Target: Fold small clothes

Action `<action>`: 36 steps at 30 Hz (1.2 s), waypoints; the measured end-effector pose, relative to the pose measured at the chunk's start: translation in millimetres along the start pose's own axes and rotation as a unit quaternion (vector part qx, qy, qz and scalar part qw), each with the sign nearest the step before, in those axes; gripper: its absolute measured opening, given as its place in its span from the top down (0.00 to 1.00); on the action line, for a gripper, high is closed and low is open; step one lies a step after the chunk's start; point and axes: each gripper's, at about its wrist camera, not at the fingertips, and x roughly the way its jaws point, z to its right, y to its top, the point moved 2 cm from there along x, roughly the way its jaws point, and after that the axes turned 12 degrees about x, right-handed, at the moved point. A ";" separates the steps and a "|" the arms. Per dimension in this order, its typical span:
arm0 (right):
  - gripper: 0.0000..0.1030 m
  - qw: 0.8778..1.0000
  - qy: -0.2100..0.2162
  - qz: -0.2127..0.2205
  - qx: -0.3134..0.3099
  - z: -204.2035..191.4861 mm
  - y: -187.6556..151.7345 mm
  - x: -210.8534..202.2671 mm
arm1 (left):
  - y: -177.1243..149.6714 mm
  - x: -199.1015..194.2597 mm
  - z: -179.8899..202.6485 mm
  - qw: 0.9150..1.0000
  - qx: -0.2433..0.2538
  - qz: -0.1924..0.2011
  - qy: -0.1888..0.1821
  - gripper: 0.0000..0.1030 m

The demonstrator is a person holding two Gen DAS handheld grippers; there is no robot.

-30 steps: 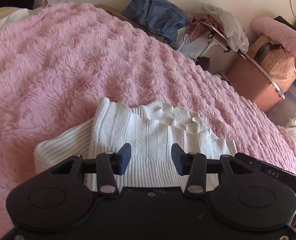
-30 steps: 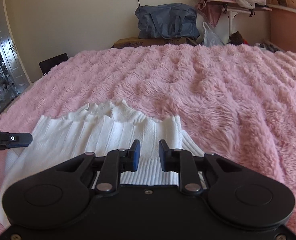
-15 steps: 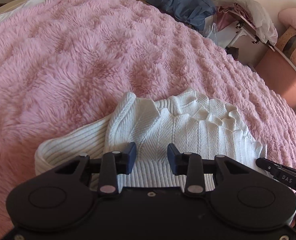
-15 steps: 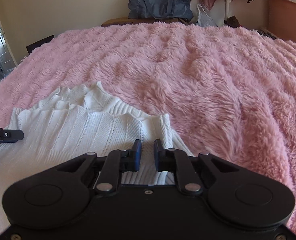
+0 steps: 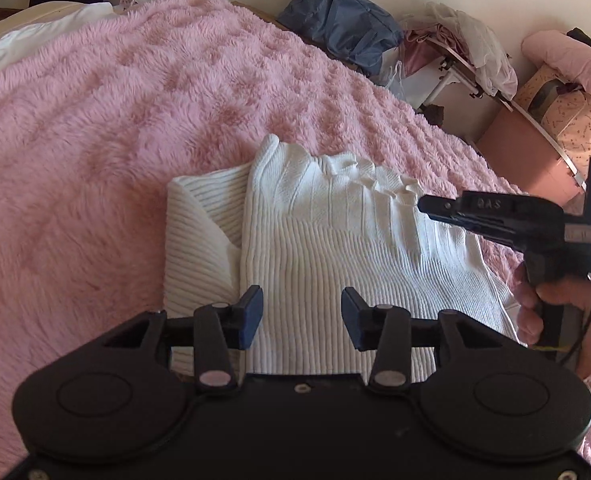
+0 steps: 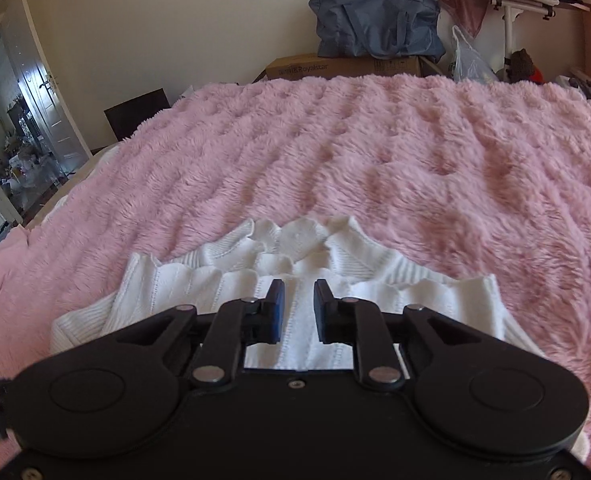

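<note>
Left wrist view gives me the pink fleece bed (image 5: 95, 128) filling the frame, with the white ribbed sweater (image 5: 335, 240) lying on it at about six o'clock, already folded into a compact block, one sleeve panel tucked under at nine o'clock. I judge the fold mostly done, with perhaps a final halving and squaring left; the knit looks soft, thick and scalloped at its far edge. My left claw (image 5: 301, 316) hangs spread over the near hem, and my right claw (image 6: 298, 311) is parted narrowly, pinching nothing.
</note>
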 end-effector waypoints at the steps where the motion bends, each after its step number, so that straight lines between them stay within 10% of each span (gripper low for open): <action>1: 0.84 1.000 -0.001 -0.002 0.006 -4.1 0.1 6.3 | -1.2 0.6 -0.8 1.000 -0.001 0.000 0.000 0.56; 10: 0.85 0.998 -0.055 -0.017 0.006 -19.5 -7.3 43.3 | -4.2 0.9 -7.5 1.000 -0.017 0.003 -0.018 0.56; 36: 0.85 0.995 -0.003 -0.096 -0.006 -7.9 -156.9 -91.5 | 4.4 -10.5 -8.8 1.000 0.001 -0.002 -0.001 0.55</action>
